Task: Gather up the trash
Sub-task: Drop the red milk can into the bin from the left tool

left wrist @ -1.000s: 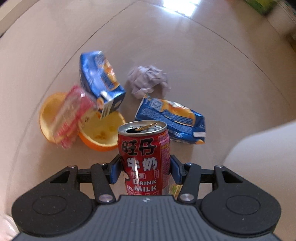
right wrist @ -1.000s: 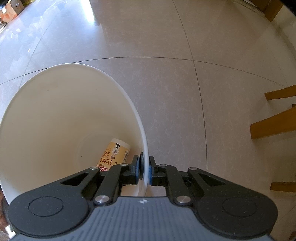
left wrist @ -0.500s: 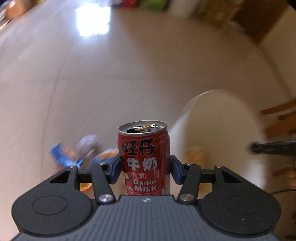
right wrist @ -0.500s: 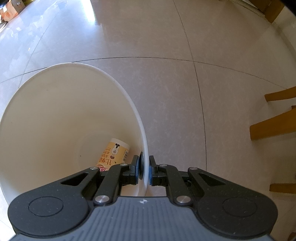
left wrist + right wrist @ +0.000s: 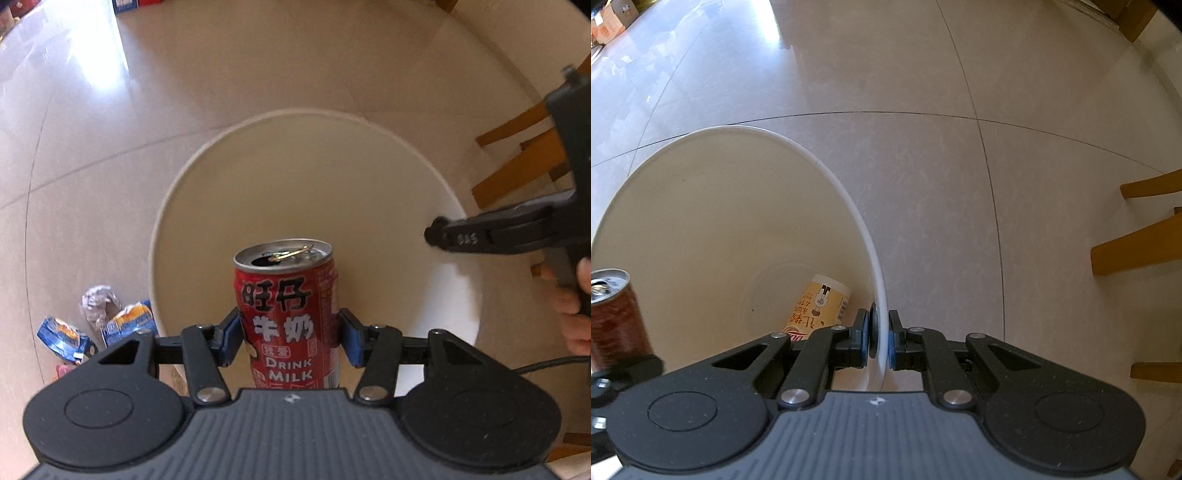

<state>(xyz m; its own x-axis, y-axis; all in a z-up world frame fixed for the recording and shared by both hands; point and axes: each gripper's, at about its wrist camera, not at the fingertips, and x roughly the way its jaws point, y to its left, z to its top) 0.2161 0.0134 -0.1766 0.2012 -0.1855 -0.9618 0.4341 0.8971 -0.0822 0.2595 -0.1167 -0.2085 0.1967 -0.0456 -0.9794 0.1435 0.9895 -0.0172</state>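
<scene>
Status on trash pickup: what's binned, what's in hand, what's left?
Binned: one cup lies in the white bin. In hand: left gripper holds the red milk can over the bin, whose rim the right gripper clamps. Left on the floor: crumpled paper and blue wrappers.

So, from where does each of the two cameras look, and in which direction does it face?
Left wrist: sits behind the left gripper, facing forward and down into the white bucket; its fingers clamp the red milk drink can. The right gripper and a hand show at the right.
Right wrist: sits behind the right gripper, facing along the bucket's rim and the tiled floor; its fingers pinch the rim.
Shared: the bucket, the can, the wooden chair legs.
</scene>
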